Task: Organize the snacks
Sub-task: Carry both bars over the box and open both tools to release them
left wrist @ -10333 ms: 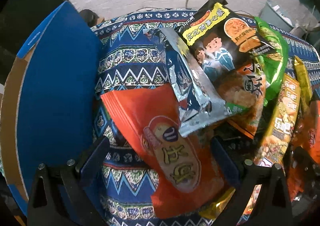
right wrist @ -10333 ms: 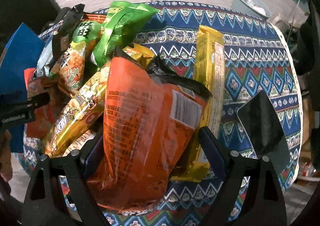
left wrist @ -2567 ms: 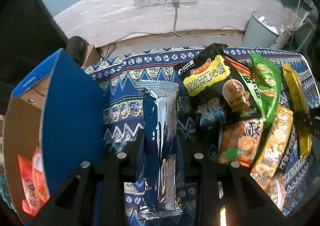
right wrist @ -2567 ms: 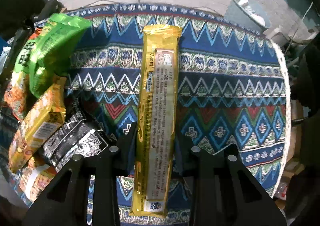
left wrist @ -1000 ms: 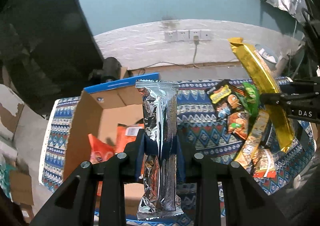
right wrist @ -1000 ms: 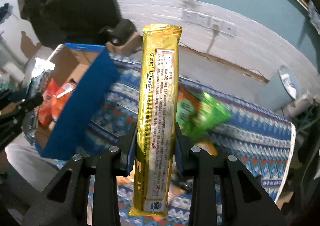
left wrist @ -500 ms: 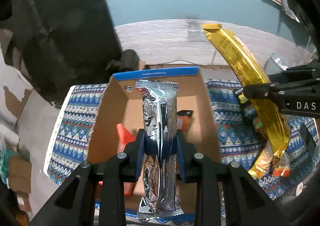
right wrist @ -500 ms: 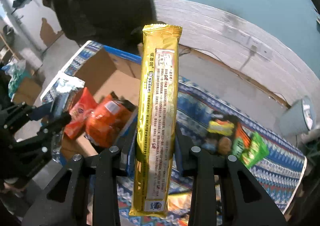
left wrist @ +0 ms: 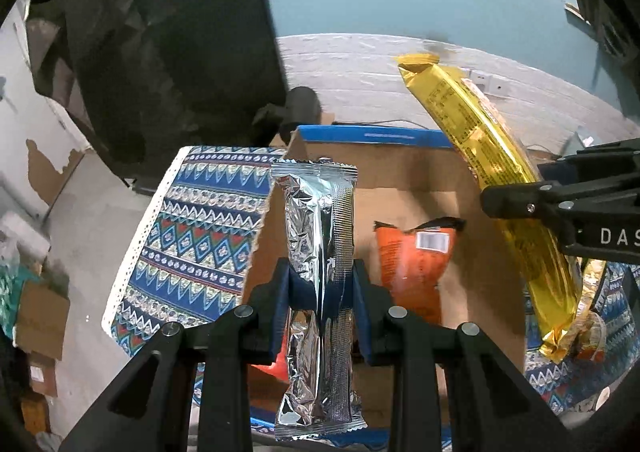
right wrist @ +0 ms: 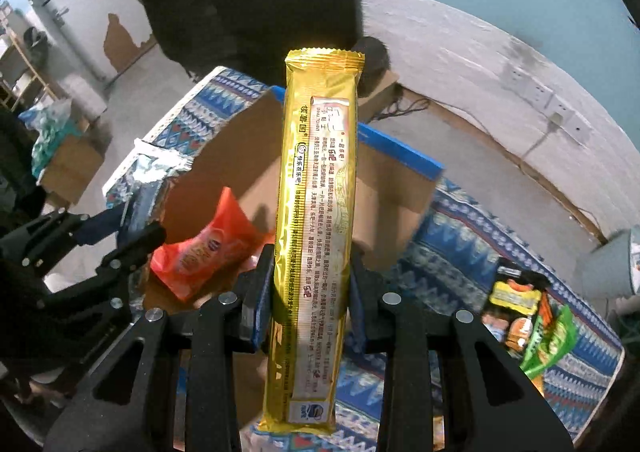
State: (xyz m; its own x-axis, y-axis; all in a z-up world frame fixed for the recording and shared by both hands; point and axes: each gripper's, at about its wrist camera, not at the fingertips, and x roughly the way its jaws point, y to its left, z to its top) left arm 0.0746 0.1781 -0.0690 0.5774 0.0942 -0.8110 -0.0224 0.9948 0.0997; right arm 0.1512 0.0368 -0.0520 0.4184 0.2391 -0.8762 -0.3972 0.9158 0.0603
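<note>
Left gripper (left wrist: 320, 292) clamped on silver packet (left wrist: 318, 248), centre frame, above cardboard box (left wrist: 404, 188). Right gripper (right wrist: 310, 292) clamped on yellow packet (right wrist: 320, 212), also over box. Orange bags (left wrist: 416, 260) lay inside. You needed lower both, keep packets apart, release flat beside bags, clear of box wall.

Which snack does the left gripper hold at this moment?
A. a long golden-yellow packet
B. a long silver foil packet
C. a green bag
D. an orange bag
B: in the left wrist view the left gripper is clamped on the long silver foil packet, above the cardboard box; the golden-yellow packet is in the right gripper.
</note>
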